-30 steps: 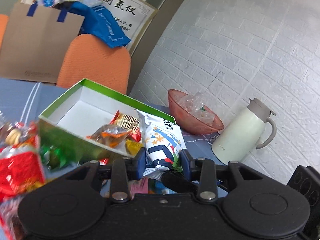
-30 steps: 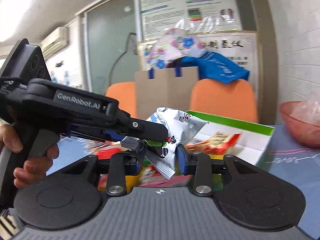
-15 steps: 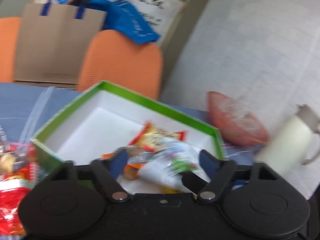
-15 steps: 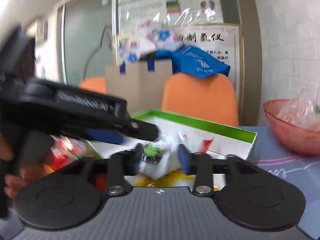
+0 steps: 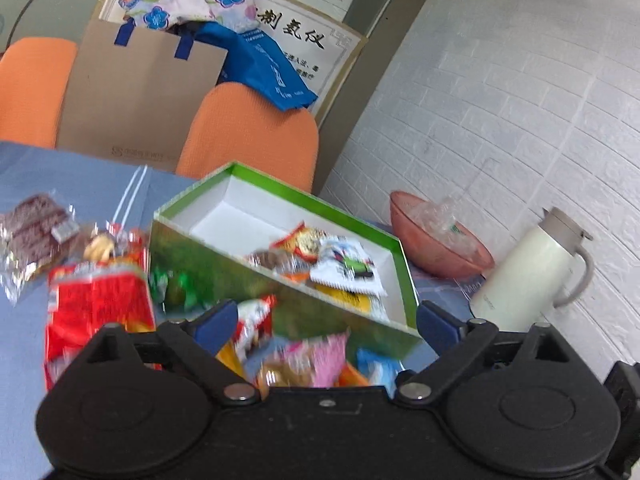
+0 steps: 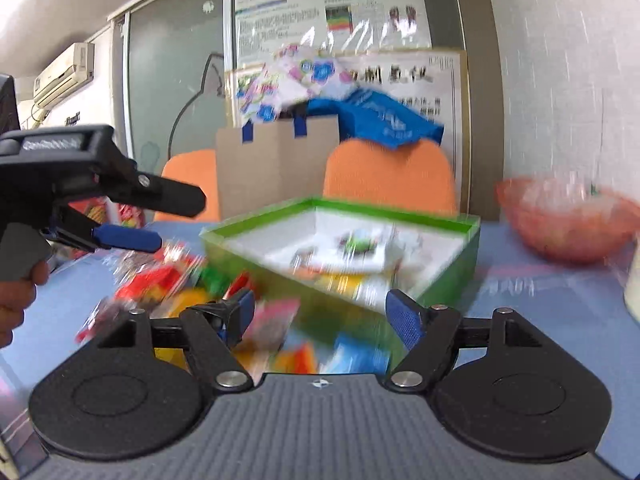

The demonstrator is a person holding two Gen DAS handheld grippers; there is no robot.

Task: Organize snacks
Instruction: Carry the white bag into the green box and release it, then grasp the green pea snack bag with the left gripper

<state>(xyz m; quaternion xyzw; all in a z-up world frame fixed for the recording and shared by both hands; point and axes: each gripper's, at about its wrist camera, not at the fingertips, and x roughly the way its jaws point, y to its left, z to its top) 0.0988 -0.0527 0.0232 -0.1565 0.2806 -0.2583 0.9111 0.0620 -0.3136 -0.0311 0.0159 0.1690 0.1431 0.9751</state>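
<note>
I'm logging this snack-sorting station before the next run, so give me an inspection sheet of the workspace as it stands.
Surface: blue tablecloth.
Job's things: green box holding a few packets, white packet on top; loose snacks in front, including a red packet.
Clutter: pink bowl with clear plastic inside, cream jug.
Grippers: left gripper open, empty; right gripper opening, its pads pressing on nothing.
Cables: nothing seen.
Surroundings: orange chairs, brown paper bag, white brick wall.
</note>
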